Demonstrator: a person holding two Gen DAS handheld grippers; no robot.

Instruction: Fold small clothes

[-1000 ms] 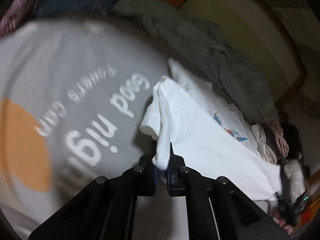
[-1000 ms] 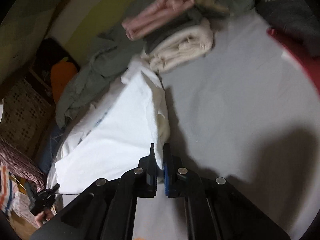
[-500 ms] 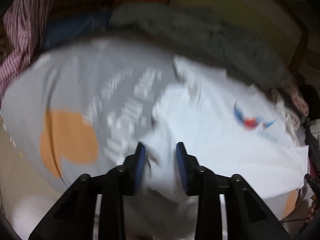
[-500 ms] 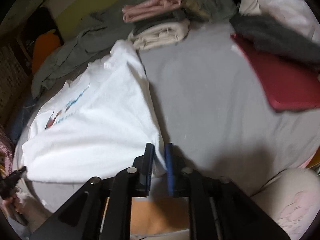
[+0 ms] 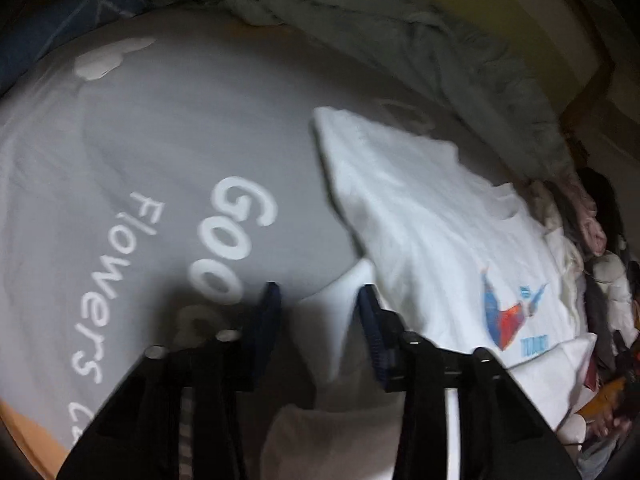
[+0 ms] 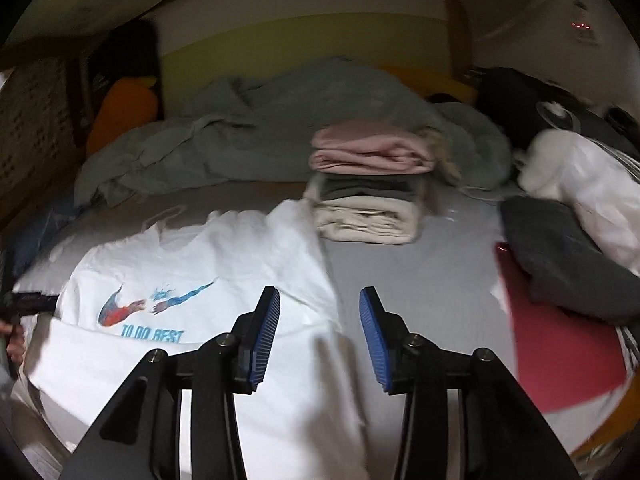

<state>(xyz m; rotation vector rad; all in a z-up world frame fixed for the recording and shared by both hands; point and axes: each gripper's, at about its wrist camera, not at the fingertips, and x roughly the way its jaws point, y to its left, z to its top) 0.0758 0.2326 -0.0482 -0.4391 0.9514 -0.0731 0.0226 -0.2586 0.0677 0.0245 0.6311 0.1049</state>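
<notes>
We held both tools, left tool (image 5: pixel 316 312) and right tool (image 6: pixel 319 320), apart over the soft, light white T-shirt (image 6: pixel 208 264), likeliest gripped at its near hem.

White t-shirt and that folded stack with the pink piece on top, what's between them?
Nothing: in the right wrist view the white t-shirt reaches the folded stack's bottom cream layer.

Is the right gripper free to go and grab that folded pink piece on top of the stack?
Probably yes. The right gripper is open and empty, and only flat grey sheet lies between it and the pink garment topping the stack.
</notes>
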